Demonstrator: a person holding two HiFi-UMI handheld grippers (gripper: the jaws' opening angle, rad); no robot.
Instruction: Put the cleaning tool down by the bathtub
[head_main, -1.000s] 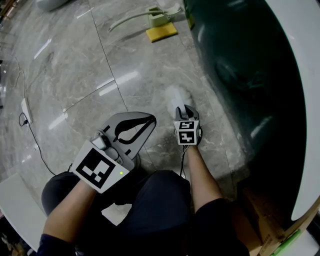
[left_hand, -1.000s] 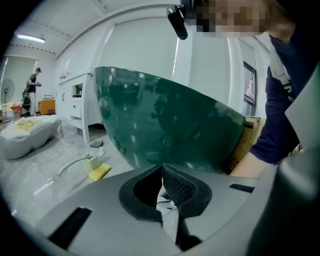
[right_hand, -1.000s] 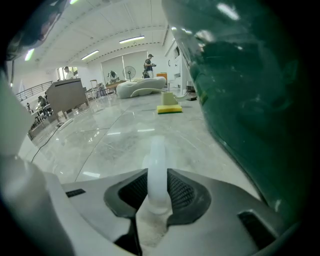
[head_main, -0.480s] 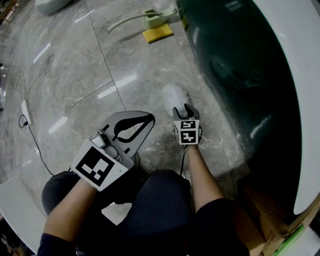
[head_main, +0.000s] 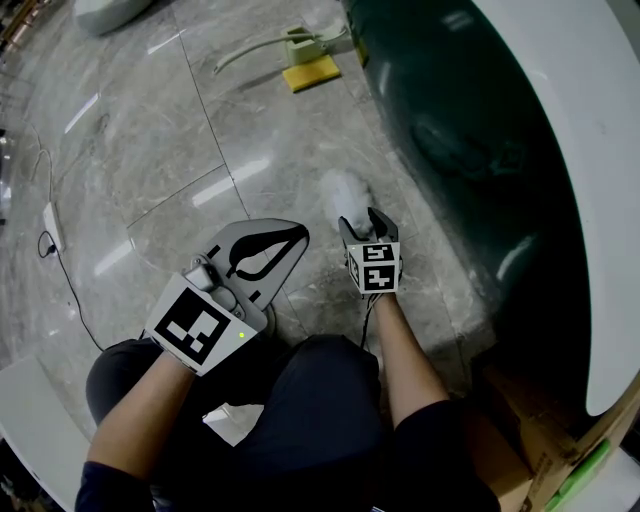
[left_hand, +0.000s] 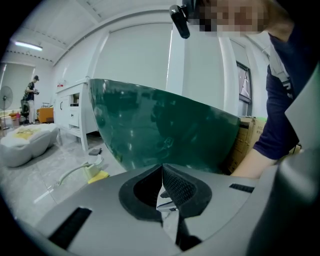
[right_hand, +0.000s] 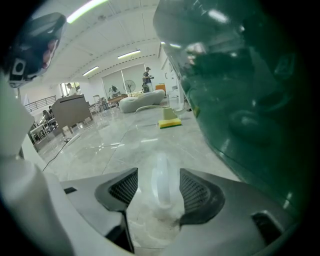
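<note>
Your right tool (head_main: 358, 222) has just been opening, jaws apart; the cleaning tool (head_main: 345, 190) lies on the floor (head_main: 200, 130) between them, long axis pointing far, bathtub (head_main: 450, 130) just to its right.

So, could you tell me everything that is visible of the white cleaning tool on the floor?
The cleaning tool is a white, soft-looking, elongated thing; its details are blurred. It seems to lie on the grey marble floor, close beside the dark green bathtub. Its near end sits between the jaws of the right claw, which have just been opening; they stand apart from it and do not press on it.
</note>
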